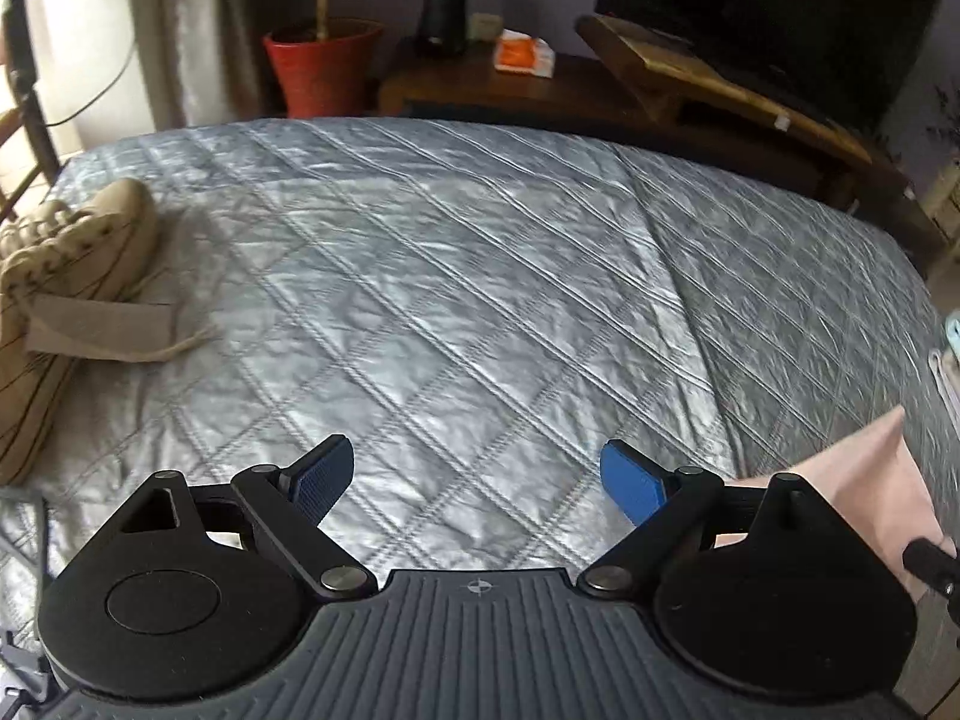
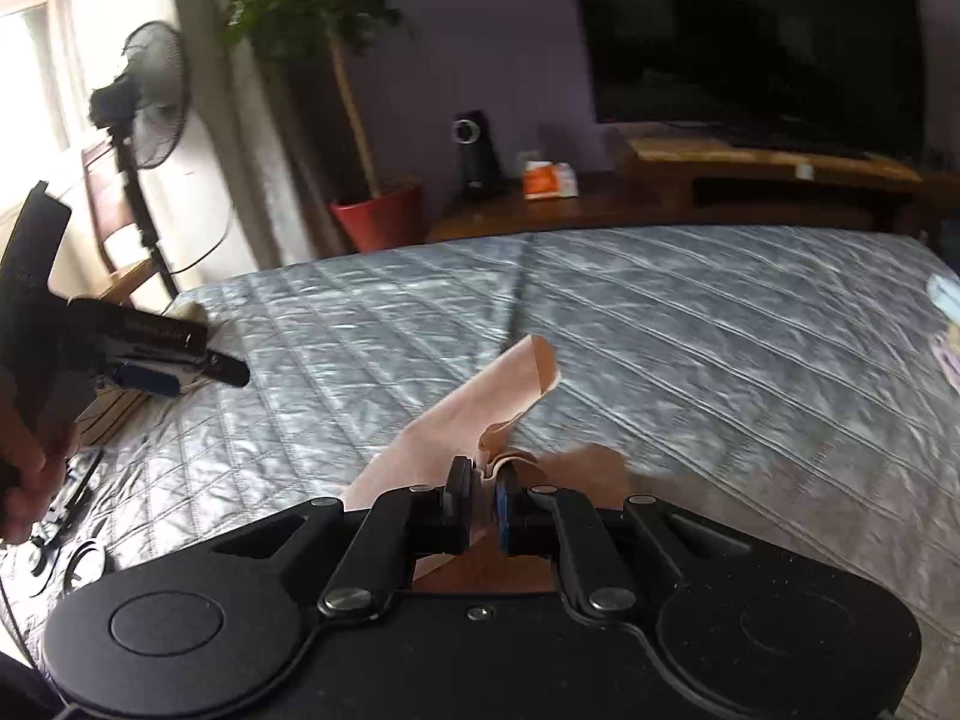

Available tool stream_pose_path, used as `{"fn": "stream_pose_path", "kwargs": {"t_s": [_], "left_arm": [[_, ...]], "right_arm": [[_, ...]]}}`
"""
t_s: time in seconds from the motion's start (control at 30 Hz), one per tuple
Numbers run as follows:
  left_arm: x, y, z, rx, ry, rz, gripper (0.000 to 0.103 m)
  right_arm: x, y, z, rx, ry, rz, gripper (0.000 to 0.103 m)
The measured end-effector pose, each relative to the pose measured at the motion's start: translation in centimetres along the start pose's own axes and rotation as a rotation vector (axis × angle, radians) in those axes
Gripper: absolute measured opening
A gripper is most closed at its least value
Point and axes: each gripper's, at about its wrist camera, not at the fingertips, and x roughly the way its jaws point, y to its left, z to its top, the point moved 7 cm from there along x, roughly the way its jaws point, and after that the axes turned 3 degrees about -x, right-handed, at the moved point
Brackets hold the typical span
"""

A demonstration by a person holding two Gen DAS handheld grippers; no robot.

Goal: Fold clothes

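A pale pink garment point(image 2: 480, 396) hangs from my right gripper point(image 2: 485, 480), whose jaws are shut on a bunched fold of it above the grey quilted bedspread point(image 2: 690, 348). Part of the same pink garment point(image 1: 864, 468) shows at the right edge of the left wrist view. My left gripper point(image 1: 480, 480) is open over the bedspread point(image 1: 450, 276) with nothing between its blue pads point(image 1: 633, 483). In the right wrist view the left gripper point(image 2: 174, 369) appears at the left, held by a hand point(image 2: 24, 468).
A beige striped garment pile point(image 1: 54, 288) lies at the bed's left side. Beyond the bed stand a red plant pot point(image 1: 321, 69), a dark speaker point(image 1: 444, 6), a wooden bench with a TV point(image 1: 768, 18), and a standing fan point(image 2: 144, 108). More cloth point(image 2: 945, 324) lies at the right edge.
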Motion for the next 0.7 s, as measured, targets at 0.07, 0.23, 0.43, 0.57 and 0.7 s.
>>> {"fn": "stream_pose_path", "kwargs": {"t_s": [0.07, 0.23, 0.43, 0.57, 0.7], "left_arm": [[0.3, -0.9, -0.2, 0.014, 0.005, -0.006, 0.093], [1.1, -2.9, -0.6, 0.053, 0.018, -0.02, 0.093], [1.9, -4.4, -1.3, 0.101, 0.039, -0.022, 0.093], [2.5, -5.1, -2.2, 0.159, 0.057, 0.004, 0.093], [2.6, -5.4, -2.7, 0.199, 0.062, 0.011, 0.093]], "right_arm": [[0.1, -1.1, -0.2, 0.025, 0.006, -0.012, 0.007], [1.7, -4.0, -2.3, 0.104, 0.11, -0.035, 0.011], [0.8, -7.0, -3.4, 0.149, 0.08, -0.166, 0.015], [0.4, -3.9, -0.8, 0.008, -0.004, -0.117, 0.035], [2.3, -1.3, 0.3, -0.028, 0.028, -0.021, 0.033]]}}
